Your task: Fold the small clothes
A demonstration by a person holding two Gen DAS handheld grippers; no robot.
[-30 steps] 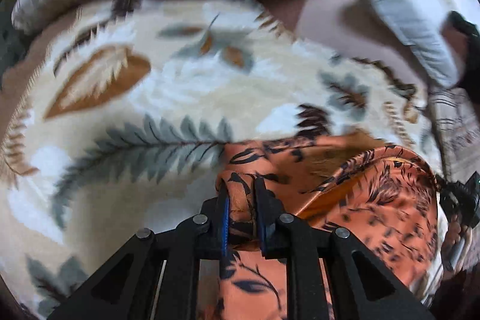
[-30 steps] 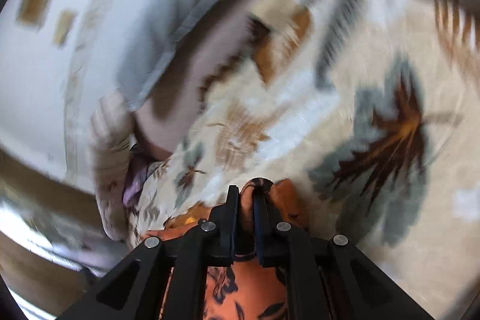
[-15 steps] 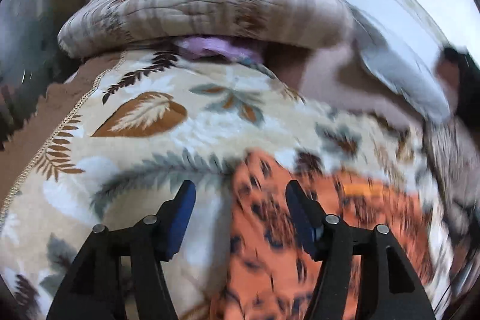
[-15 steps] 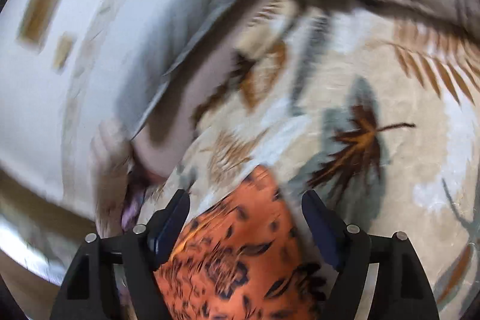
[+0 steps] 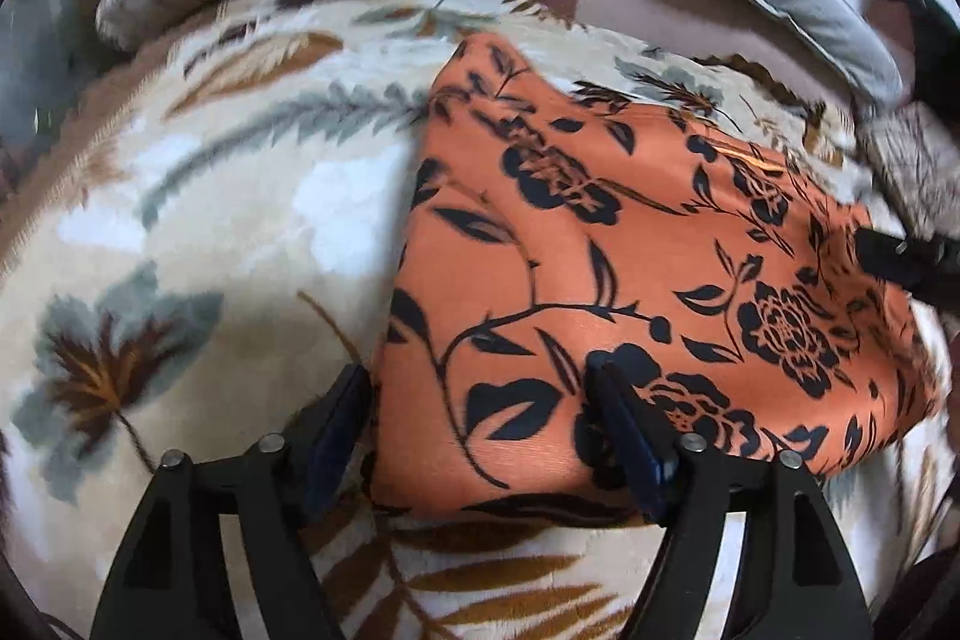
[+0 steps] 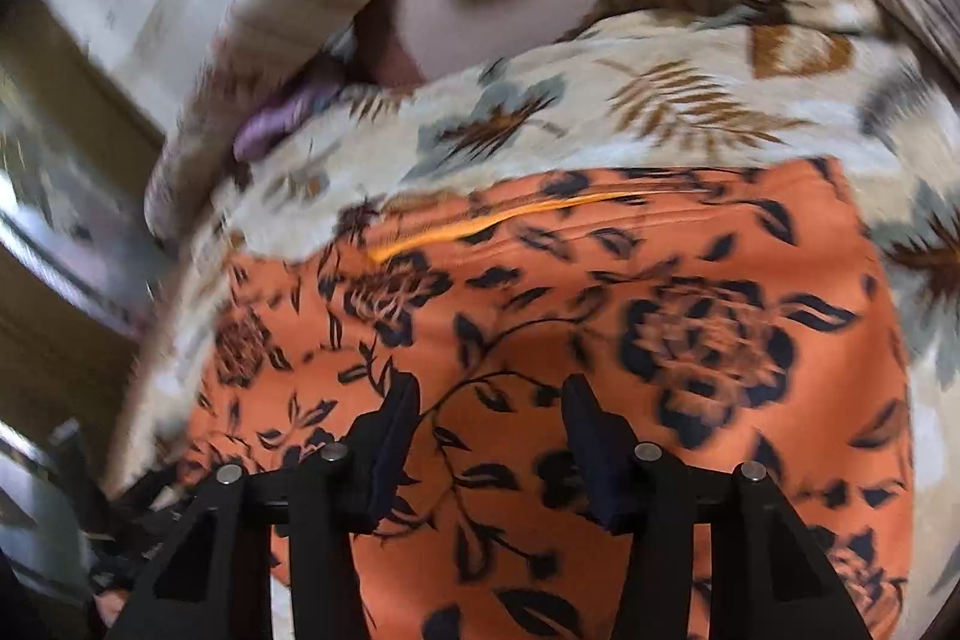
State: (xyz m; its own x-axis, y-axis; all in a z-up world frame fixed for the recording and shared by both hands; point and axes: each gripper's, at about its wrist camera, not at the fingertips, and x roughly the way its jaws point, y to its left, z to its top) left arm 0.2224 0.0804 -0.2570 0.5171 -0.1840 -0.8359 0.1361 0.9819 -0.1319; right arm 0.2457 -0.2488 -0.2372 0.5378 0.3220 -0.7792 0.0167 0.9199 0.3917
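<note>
Both wide open and gripping nothing, left gripper (image 5: pixel 480 421) and right gripper (image 6: pixel 489 421) just over the orange cloth (image 5: pixel 630 280) lying flat-ish on the blanket (image 5: pixel 210 220), probably lining up the next fold.

Sheeny orange cloth garment (image 5: pixel 630 280) with black floral print; plush, matt leaf-patterned blanket (image 5: pixel 210 220) beneath; matt black plastic gripper fingers (image 5: pixel 624 418) at 6 o'clock.
</note>
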